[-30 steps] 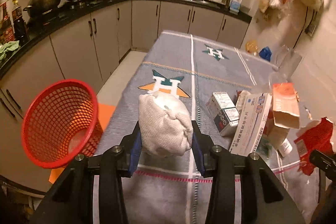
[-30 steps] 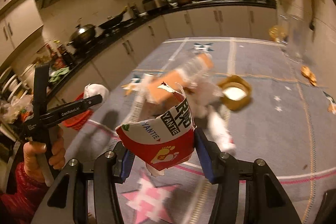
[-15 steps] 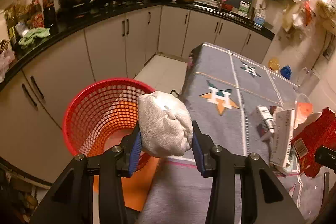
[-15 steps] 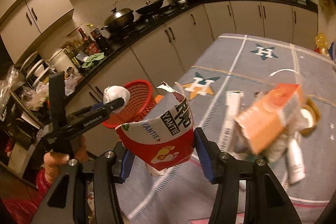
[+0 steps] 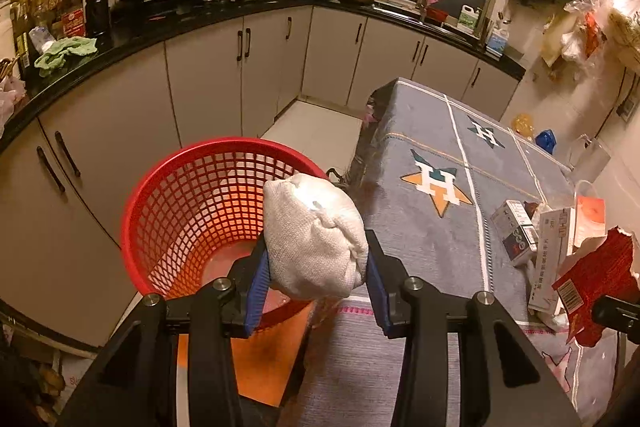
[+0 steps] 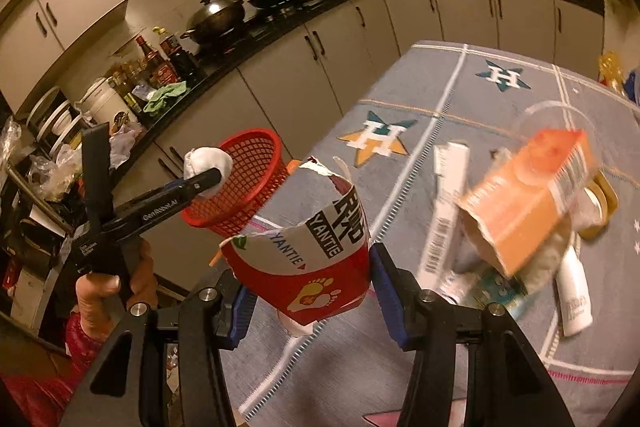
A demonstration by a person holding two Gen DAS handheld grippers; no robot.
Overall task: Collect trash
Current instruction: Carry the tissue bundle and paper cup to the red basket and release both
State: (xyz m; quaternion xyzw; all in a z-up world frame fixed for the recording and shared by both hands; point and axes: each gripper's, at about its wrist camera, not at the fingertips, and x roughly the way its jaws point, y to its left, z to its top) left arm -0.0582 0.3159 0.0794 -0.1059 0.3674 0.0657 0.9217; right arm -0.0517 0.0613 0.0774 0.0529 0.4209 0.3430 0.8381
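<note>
Over the red basket (image 5: pixel 192 211), the left gripper (image 5: pixel 316 279) clamps a white wad (image 5: pixel 314 239), not yet dropped. The right gripper (image 6: pixel 308 291) pinches a torn red carton (image 6: pixel 308 267) above the table (image 6: pixel 460 107), where boxes (image 6: pixel 524 203) remain.

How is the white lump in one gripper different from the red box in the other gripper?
The white wad is soft, round and plain; the red box is stiff card, torn open on top and printed with letters and footprints. The wad, in the left gripper, hangs by the red basket; the box, in the right gripper, is over the table. Both are squeezed between blue pads, off the table.
</note>
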